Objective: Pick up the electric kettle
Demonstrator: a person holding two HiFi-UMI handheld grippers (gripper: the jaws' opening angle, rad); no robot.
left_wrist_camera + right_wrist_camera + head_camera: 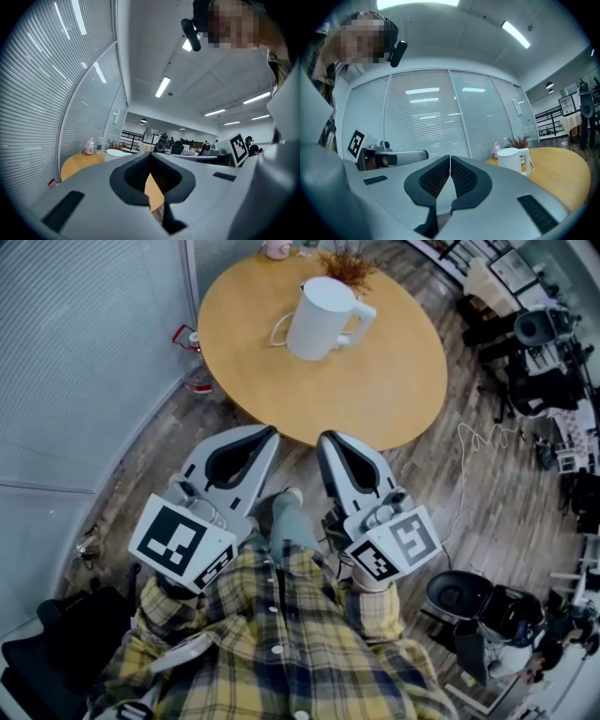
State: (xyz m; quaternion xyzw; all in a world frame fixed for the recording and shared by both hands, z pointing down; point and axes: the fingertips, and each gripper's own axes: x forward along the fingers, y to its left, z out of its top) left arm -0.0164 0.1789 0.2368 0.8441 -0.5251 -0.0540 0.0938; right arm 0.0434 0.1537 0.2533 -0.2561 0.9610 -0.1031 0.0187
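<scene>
1. Left gripper (270, 433): jaws closed tip to tip, nothing held. Right gripper (324, 437): likewise closed and empty. The pads are black and ribbed.
2. Both tips sit at the near edge of the table (394, 390).
3. Kettle (319, 320): white, smooth, a tapered cylinder with a side handle. It stands upright on the table's far half, well apart from both grippers.
4. Table: round, smooth light wood.

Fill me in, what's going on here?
A person in a plaid shirt stands at a round wooden table with a gripper in each hand. The left gripper and right gripper are both shut and empty, pointed at the table near its edge, well short of the white electric kettle. The kettle stands upright on the table, untouched.
</scene>
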